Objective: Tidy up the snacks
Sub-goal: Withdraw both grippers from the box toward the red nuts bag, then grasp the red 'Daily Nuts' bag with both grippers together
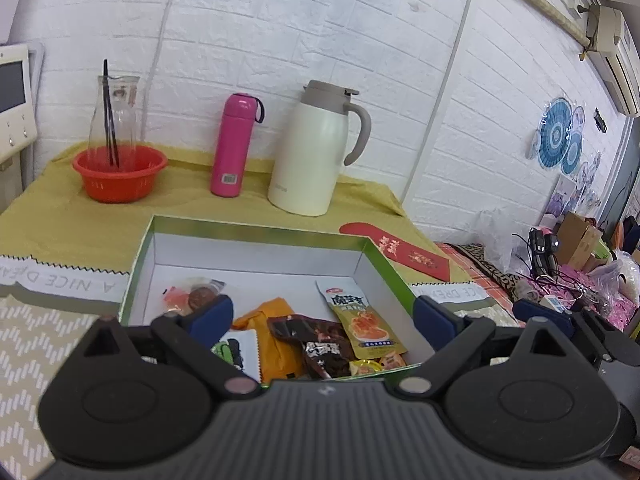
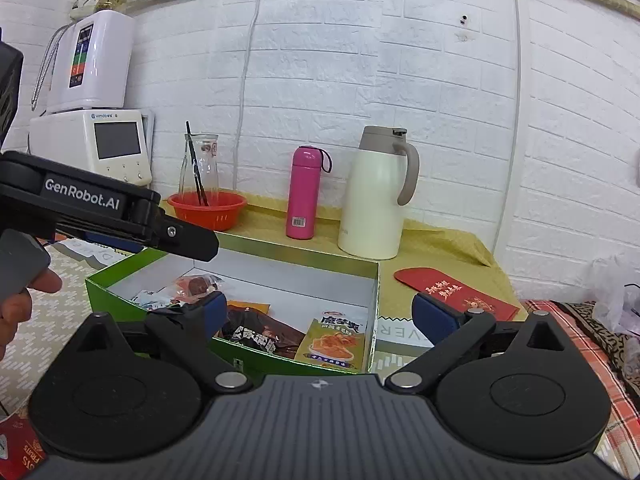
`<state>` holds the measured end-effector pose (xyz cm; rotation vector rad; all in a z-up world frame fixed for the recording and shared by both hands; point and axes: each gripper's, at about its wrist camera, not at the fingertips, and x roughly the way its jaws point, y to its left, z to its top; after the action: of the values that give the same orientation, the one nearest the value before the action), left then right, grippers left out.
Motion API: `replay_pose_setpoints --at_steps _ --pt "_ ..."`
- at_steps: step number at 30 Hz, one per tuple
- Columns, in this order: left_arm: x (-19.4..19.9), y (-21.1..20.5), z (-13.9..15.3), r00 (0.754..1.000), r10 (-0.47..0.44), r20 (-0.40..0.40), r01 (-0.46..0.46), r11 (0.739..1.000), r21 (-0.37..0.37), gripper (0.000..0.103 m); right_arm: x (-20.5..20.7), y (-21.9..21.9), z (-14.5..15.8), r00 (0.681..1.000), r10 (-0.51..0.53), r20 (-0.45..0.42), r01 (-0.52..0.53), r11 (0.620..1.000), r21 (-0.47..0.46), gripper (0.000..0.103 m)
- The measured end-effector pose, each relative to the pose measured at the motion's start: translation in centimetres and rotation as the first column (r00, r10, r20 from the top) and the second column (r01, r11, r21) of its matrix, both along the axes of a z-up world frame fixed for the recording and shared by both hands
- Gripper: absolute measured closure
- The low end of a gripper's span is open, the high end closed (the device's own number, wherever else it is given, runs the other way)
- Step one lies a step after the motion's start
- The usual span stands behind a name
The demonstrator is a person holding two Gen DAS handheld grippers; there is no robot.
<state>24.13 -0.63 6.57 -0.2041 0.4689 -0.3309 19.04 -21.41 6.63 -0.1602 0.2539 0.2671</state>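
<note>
A green box with white inside walls [image 1: 256, 226] [image 2: 280, 356] lies open on the table. In it are a yellow-green packet [image 1: 360, 316] [image 2: 334, 340], a dark brown packet [image 1: 320, 344] [image 2: 260, 336], an orange packet [image 1: 276, 340], a clear packet of red and brown sweets [image 1: 192, 294] [image 2: 196, 284] and small orange sweets [image 1: 376, 364]. My left gripper [image 1: 322, 316] hovers over the box's near side, open and holding nothing. My right gripper [image 2: 324, 316] stands open over the box's near right corner, also holding nothing. In the right wrist view the left gripper [image 2: 192, 242] reaches over the box's left wall.
Behind the box stand a white jug [image 1: 316, 148], a pink flask [image 1: 234, 144] and a red basket [image 1: 120, 174] holding a glass carafe [image 1: 114, 112]. A red envelope [image 1: 400, 250] lies to the box's right. White appliances [image 2: 88, 140] sit at the far left, and cluttered bags [image 1: 580, 272] lie to the right.
</note>
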Motion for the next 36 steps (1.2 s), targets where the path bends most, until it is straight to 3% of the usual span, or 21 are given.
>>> replay_pose_setpoints --at_steps 10,15,25,33,36 --pt "-4.8 0.5 1.9 1.0 0.004 -0.014 -0.004 1.0 0.01 0.009 -4.7 -0.5 2.2 0.999 -0.006 0.041 0.005 1.0 0.005 0.0" --pt "-8.8 1.7 1.9 1.0 0.0 0.027 0.0 1.0 -0.019 0.009 -7.9 -1.3 3.1 0.999 -0.014 0.034 0.012 0.999 0.038 0.0" --pt "-14.8 5.5 -3.7 0.991 0.039 -0.126 -0.049 0.996 -0.075 0.009 -12.4 -0.9 -1.4 0.986 0.043 -0.164 -0.021 0.991 0.133 0.0" --pt "-17.1 9.8 -9.1 0.956 0.067 -0.286 -0.127 0.972 -0.197 0.009 -12.4 2.0 -5.9 0.906 0.2 -0.372 -0.097 0.955 0.279 0.0" --pt "-17.2 10.4 -9.5 0.96 0.047 -0.275 -0.114 0.966 -0.234 0.009 -12.0 3.0 -6.4 0.898 0.209 -0.388 -0.104 0.956 0.275 0.0"
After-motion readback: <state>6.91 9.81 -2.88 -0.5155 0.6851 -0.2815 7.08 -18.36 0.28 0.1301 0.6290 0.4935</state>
